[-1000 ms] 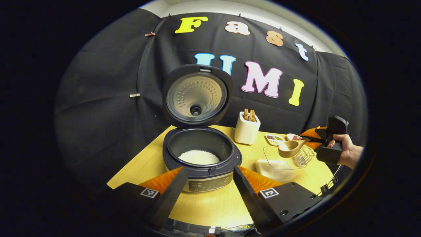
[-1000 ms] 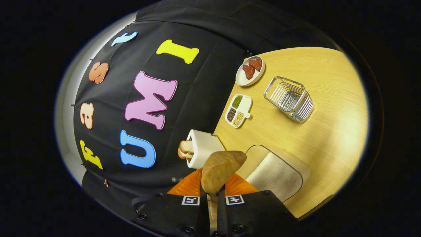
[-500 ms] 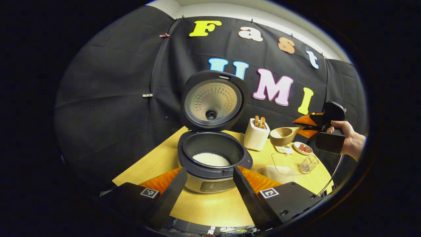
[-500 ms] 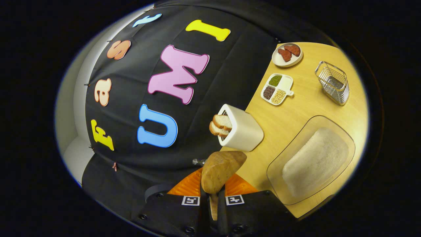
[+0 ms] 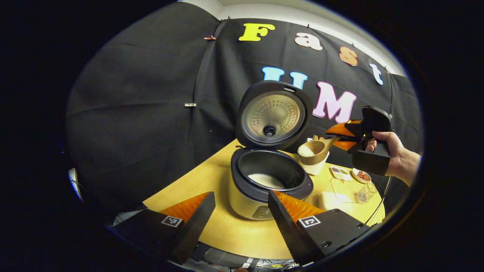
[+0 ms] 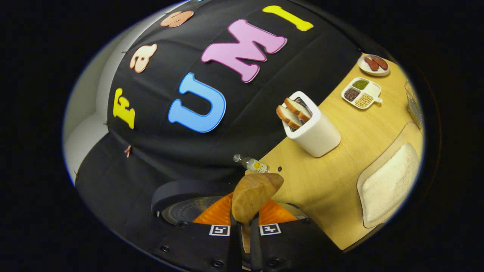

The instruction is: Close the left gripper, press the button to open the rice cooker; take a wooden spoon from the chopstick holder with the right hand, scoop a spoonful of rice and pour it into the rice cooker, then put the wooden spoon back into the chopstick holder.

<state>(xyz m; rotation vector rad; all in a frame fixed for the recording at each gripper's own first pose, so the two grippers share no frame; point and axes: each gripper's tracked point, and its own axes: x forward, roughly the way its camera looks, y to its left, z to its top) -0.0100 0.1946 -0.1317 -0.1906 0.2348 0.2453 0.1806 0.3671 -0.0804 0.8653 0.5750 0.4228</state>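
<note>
The rice cooker (image 5: 270, 177) stands open on the wooden table, its lid (image 5: 273, 115) upright and white rice in the pot. My left gripper (image 5: 240, 211) is open, in front of the cooker and apart from it. The wooden spoon (image 5: 312, 153) carries rice and hangs just right of the pot's rim, level with the lid's lower edge. My right gripper (image 5: 342, 138), held by a hand (image 5: 393, 158), is shut on the spoon's handle. In the right gripper view the spoon bowl (image 6: 253, 194) juts out from the shut right gripper (image 6: 244, 230), with the cooker lid (image 6: 177, 192) below left.
The white chopstick holder (image 6: 314, 132) with brown wooden pieces stands behind the cooker. A glass tray of rice (image 6: 389, 185), a seasoning dish (image 6: 361, 92), a small plate (image 6: 373, 64) and a wire rack (image 5: 365, 192) lie to the right. A small bottle (image 6: 251, 164) lies near the wall.
My right gripper has carried the rice-filled spoon up from the glass tray and over towards the cooker. The left gripper has drifted left and stays open.
</note>
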